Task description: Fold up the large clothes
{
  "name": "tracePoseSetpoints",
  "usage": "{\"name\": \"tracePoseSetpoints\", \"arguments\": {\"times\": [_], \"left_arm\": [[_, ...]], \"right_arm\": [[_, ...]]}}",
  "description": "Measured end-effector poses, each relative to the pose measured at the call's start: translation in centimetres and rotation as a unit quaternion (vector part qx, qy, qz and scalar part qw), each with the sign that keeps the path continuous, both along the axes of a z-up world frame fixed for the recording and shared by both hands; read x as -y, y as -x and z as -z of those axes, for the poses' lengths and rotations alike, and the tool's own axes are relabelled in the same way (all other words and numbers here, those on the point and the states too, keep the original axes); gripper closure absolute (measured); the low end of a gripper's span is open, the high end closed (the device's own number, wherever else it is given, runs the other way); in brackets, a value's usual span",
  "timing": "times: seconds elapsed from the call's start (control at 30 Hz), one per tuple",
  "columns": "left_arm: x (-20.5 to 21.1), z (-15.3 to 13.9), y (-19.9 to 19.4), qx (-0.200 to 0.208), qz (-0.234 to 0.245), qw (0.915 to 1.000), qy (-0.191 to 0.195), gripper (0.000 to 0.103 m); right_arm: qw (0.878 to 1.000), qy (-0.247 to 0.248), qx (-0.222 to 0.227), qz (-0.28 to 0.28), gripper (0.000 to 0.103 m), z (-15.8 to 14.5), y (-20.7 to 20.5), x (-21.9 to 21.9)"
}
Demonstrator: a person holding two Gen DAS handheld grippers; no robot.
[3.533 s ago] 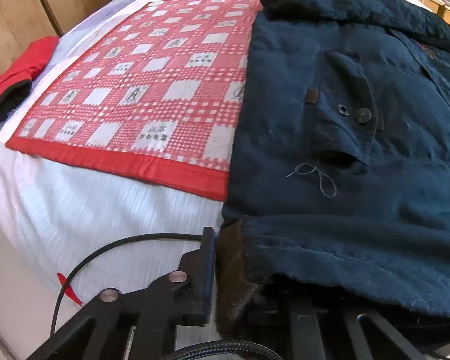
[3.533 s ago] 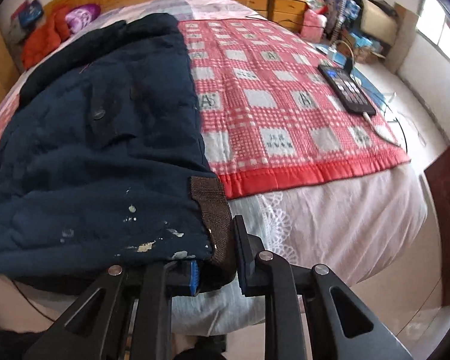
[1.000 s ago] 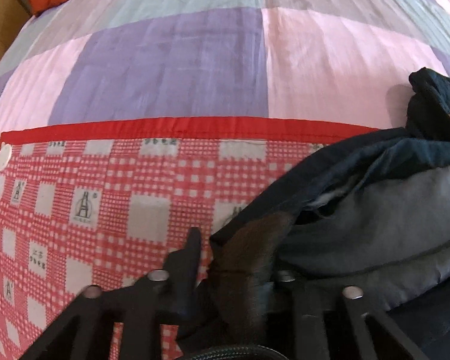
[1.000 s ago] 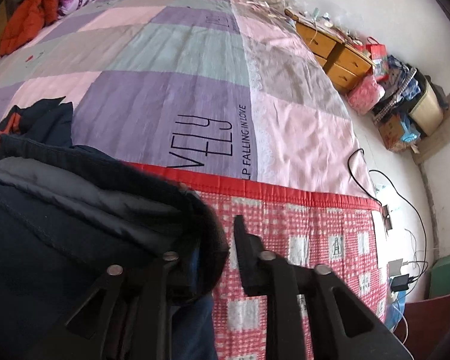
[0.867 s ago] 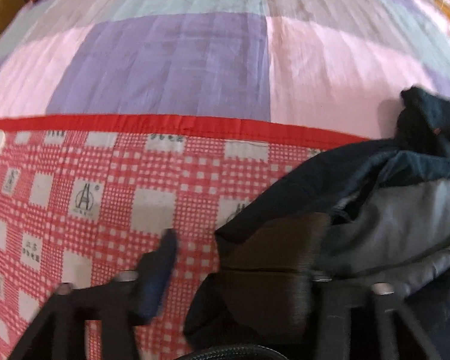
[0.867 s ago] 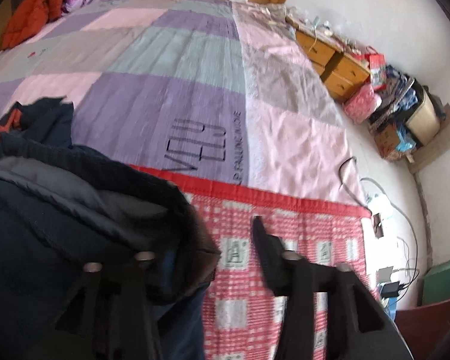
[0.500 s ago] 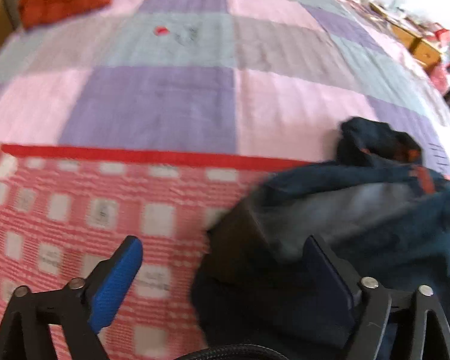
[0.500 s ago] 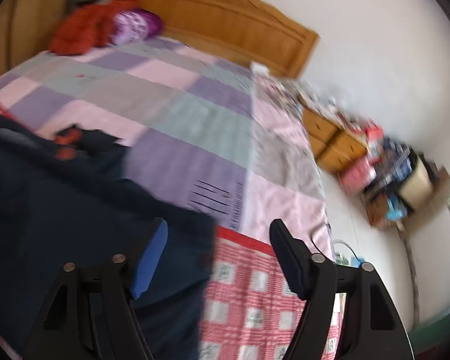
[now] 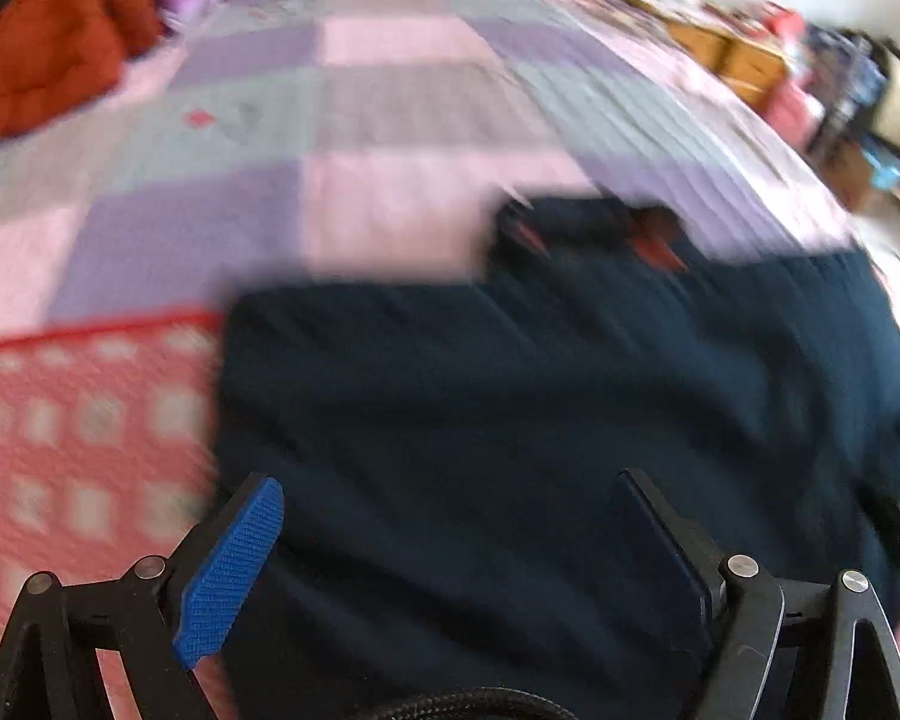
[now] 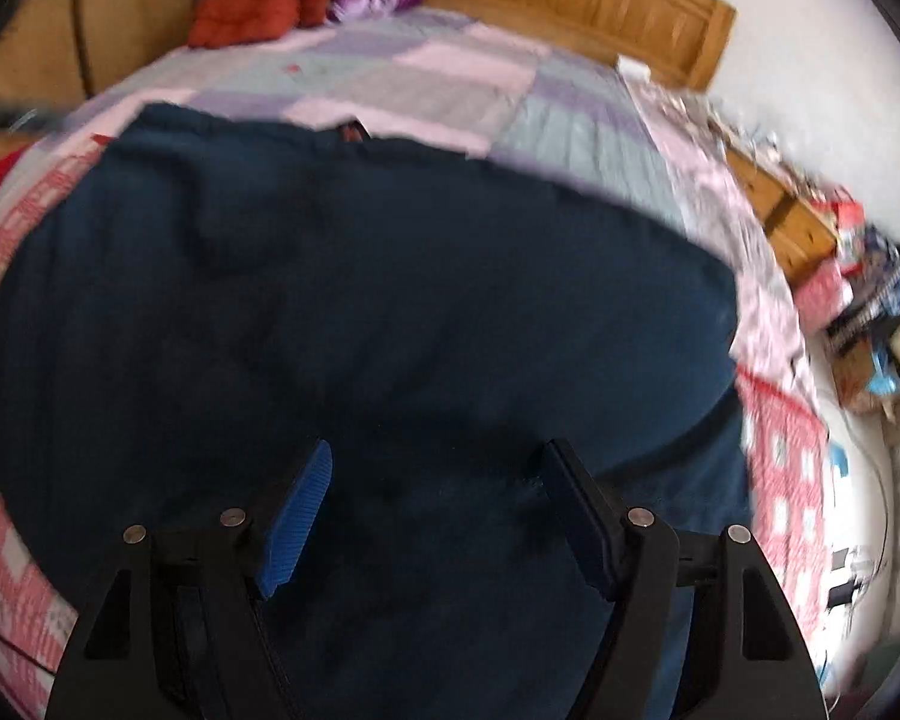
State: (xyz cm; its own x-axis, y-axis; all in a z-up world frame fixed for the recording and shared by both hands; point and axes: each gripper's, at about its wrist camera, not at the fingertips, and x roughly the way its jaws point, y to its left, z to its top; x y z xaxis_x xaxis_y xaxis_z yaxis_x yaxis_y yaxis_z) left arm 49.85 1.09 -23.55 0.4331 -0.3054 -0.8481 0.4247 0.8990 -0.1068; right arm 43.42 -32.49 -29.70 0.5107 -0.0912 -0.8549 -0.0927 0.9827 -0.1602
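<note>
Hovering both grippers, left (image 9: 450, 534) and right (image 10: 438, 510), jaws wide; I judge padded navy jacket (image 10: 354, 312) bulky, soft—grip folded side edges.

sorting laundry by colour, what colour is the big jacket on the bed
Dark navy blue jacket, with a small red-orange bit at its far edge; the right wrist view shows it best.

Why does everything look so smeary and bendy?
Left wrist view: motion blur smears the navy jacket and red checked blanket; only the left gripper looks sharp. Right wrist view: milder blur, and the fisheye lens curves the wooden headboard.
</note>
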Motion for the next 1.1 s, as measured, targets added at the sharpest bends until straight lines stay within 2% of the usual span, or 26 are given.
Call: {"name": "tracePoseSetpoints", "arguments": {"times": [0.03,0.1,0.17,0.23,0.3,0.4,0.5,0.57,0.7,0.77,0.87,0.97,1.1], "left_arm": [[1.0,1.3,1.3,-0.016,0.01,0.9998,0.003,0.011],[3.4,4.5,2.9,-0.029,0.03,0.9991,-0.01,0.012],[5.6,7.5,2.8,-0.009,0.042,0.998,-0.047,0.011],[6.3,8.3,1.3,0.018,0.031,0.9985,-0.042,0.0],[6.8,8.1,-0.5,0.041,0.017,0.9983,-0.038,0.0],[8.2,7.7,-4.1,0.068,0.005,0.9968,-0.042,0.0],[9.6,8.1,-6.8,0.077,0.0,0.9953,-0.058,0.0],[10.2,8.3,-8.2,0.073,-0.009,0.9956,-0.057,0.0],[9.3,7.9,-9.6,0.059,-0.037,0.9964,-0.048,0.0],[8.7,6.6,-9.3,0.052,-0.057,0.9967,-0.025,0.0],[8.0,4.6,-6.5,0.077,-0.053,0.9955,-0.011,0.0],[7.9,3.6,-1.8,0.086,-0.047,0.9952,-0.008,0.0],[7.0,4.1,4.2,0.071,-0.065,0.9953,0.003,0.0]], "right_arm": [[1.0,-0.005,-0.001,0.011,0.027,0.7,-0.6,0.3],[1.0,0.003,-0.005,0.025,0.017,1.6,-1.9,0.1],[0.999,0.016,-0.005,0.03,0.009,2.5,-3.0,0.1],[0.999,0.023,0.003,0.034,0.005,3.2,-4.7,0.5],[0.999,0.027,0.007,0.036,0.0,3.5,-6.2,0.5],[0.999,0.034,0.011,0.035,0.0,4.1,-8.5,0.5],[0.999,0.034,0.014,0.038,0.0,4.3,-11.2,1.2],[0.998,0.033,0.021,0.041,0.0,4.0,-12.5,1.6],[0.996,0.012,0.021,0.088,0.0,3.1,-16.6,3.5],[0.995,-0.003,0.013,0.098,0.0,2.7,-17.5,4.2],[0.996,-0.003,0.041,0.085,0.004,0.9,-15.7,3.8],[0.996,-0.018,0.079,0.044,0.005,-1.5,-10.4,1.6],[0.996,-0.021,0.084,0.012,0.005,-1.5,-3.8,-2.3]]}}
